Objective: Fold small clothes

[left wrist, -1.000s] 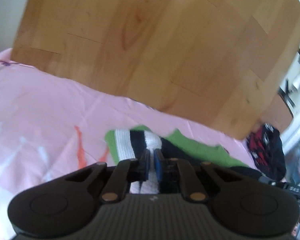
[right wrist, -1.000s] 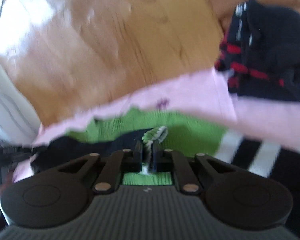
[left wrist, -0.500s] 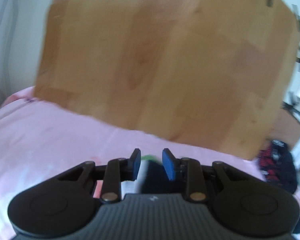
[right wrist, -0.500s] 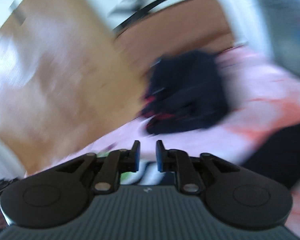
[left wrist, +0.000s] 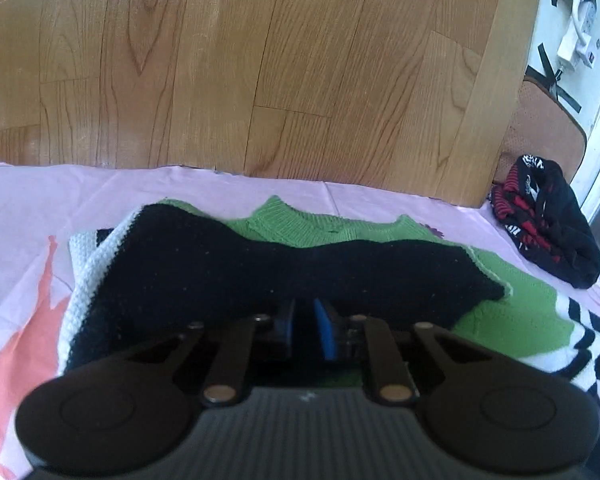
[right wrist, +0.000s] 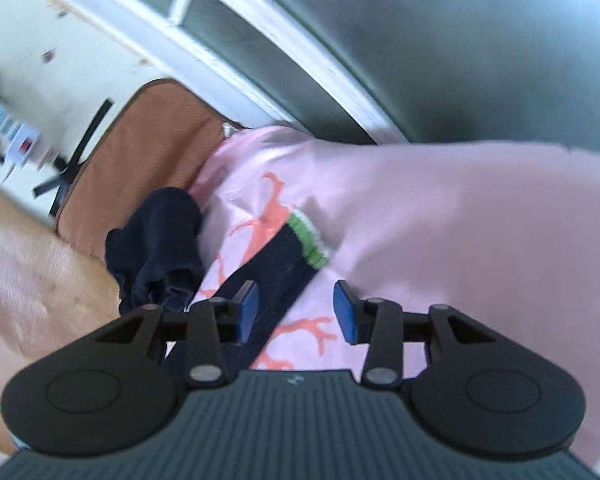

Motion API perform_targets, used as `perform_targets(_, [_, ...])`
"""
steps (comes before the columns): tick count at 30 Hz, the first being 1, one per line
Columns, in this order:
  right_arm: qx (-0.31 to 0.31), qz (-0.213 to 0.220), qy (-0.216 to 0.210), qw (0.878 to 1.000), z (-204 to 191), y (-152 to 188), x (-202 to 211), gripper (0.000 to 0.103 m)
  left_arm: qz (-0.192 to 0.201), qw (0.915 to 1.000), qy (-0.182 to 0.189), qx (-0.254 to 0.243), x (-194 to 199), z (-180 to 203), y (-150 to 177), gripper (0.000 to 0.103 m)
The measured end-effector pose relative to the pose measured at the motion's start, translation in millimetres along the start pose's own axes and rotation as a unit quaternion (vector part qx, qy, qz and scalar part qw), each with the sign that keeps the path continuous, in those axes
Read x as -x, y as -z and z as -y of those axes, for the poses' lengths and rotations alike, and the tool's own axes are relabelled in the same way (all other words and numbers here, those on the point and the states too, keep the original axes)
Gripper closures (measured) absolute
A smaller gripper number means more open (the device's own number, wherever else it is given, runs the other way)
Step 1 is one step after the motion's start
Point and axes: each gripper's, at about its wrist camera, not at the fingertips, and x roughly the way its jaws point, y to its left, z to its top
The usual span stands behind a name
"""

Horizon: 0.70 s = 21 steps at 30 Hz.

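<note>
A small knitted sweater, green with black and white stripes point(left wrist: 340, 232), lies on the pink sheet point(left wrist: 40, 200), with a black sleeve folded across its body. My left gripper point(left wrist: 305, 322) sits low at the sweater's near edge with a narrow gap between its blue pads; nothing shows between them. In the right wrist view my right gripper point(right wrist: 296, 308) is open wide above the sheet, over a black sleeve with a green and white cuff point(right wrist: 288, 260) that lies loose beneath it.
A dark garment with red marks point(left wrist: 548, 224) is bunched at the sheet's far right edge; it also shows in the right wrist view point(right wrist: 156, 248). The wooden floor point(left wrist: 260, 60) lies beyond the sheet. A brown chair point(right wrist: 148, 140) and a white wall stand at the right.
Both grippers were shut on the sweater a second ago and have let go. The right gripper swung right and opened wide. The left dropped back to the sweater's near edge.
</note>
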Motion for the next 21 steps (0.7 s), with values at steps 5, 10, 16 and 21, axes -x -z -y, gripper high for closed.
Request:
perform_targets(5, [0.016, 0.019, -0.013, 1.000, -8, -12, -26, 0.071, 0.007, 0.9998, -0.011, -0.017, -3, 6, 2, 0.088])
perform_targets(10, [0.034, 0.029, -0.033, 0.998, -37, -42, -33, 0.091, 0.001, 0.9996, -0.006, -0.027, 7, 7, 0, 0.080])
perform_targets(16, [0.125, 0.129, -0.133, 0.975, -157, -78, 16, 0.091, 0.054, 0.9976, 0.035, 0.025, 59, -17, -17, 0.066])
perform_targets(21, [0.231, 0.084, -0.206, 0.947, -261, -18, 1, 0.091, 0.086, 0.9911, 0.053, 0.087, 90, -52, -18, 0.064])
